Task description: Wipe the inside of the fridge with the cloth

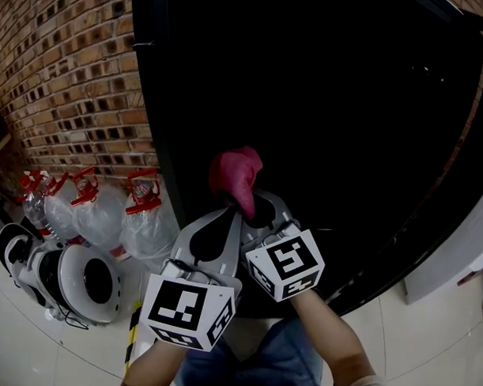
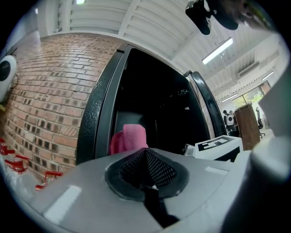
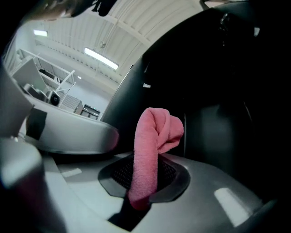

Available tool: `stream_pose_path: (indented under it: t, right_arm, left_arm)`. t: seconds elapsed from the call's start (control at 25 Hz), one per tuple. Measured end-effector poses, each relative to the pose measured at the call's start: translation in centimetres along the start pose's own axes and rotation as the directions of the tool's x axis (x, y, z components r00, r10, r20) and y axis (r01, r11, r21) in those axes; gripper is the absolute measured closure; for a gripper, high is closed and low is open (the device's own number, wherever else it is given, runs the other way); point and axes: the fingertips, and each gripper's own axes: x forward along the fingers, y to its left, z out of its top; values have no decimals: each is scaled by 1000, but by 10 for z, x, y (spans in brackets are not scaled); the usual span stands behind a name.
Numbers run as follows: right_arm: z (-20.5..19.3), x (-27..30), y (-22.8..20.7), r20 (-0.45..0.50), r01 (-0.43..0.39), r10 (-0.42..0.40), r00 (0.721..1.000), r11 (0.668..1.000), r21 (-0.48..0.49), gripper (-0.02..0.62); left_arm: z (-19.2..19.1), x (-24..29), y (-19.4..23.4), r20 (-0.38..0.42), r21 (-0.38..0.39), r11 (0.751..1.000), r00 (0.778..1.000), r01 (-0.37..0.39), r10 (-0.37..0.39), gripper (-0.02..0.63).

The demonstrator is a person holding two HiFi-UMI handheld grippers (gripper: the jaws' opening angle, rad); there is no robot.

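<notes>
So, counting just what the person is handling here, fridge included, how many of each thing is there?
Grippers: 2, the left gripper and the right gripper
Pink cloth: 1, pinched in the right gripper
Black fridge: 1
Total: 4

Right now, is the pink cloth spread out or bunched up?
Bunched up. The cloth stands as a rolled wad, pinched between the right tongs, its top folded over.

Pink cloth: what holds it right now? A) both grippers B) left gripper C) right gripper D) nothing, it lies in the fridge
C: the right gripper has its jaws shut on the pink cloth; the left gripper has its jaws together on nothing.
</notes>
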Motion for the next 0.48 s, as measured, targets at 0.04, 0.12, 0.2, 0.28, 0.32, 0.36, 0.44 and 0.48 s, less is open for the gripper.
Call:
stream_pose_path:
  t: [0.04,0.12,0.2,0.28,0.32,0.36,0.44,0.48]
  right_arm:
    - [2,4,-4,-6,5,-6,1000,1000,-21,534]
    - [5,14,-13,-21,13,-14,1000,998,-55,534]
    - [6,23,-24,-30,21,-22,999,998,-52,534]
    - [7,29,-40,-30,38,-38,999,999,-25,534]
    - [9,31,-49,-30,51,-52,998,999,-13,534]
    - [10,34,-58,-31,68,-68,997,998,-8,534]
    - [11,41,-74,-45,99,-100,994,995,-19,534]
    - [10,45,-81,-55,109,-111,992,994,-28,534]
  left_arm:
    - [1,0,-1,2,-4,1000,1000,7,-7,593]
    - [2,2,-2,6,-8,1000,1000,17,-17,592]
    - [3,5,-3,13,-15,999,1000,28,-28,594]
    - [5,10,-7,22,-22,999,999,45,-45,594]
    - [6,13,-8,27,-18,998,998,52,-52,594]
    - [7,16,-10,30,-10,998,998,57,-57,594]
    - [7,22,-12,30,-1,998,998,64,-64,592]
    - [6,24,-13,27,-7,998,997,69,-69,592]
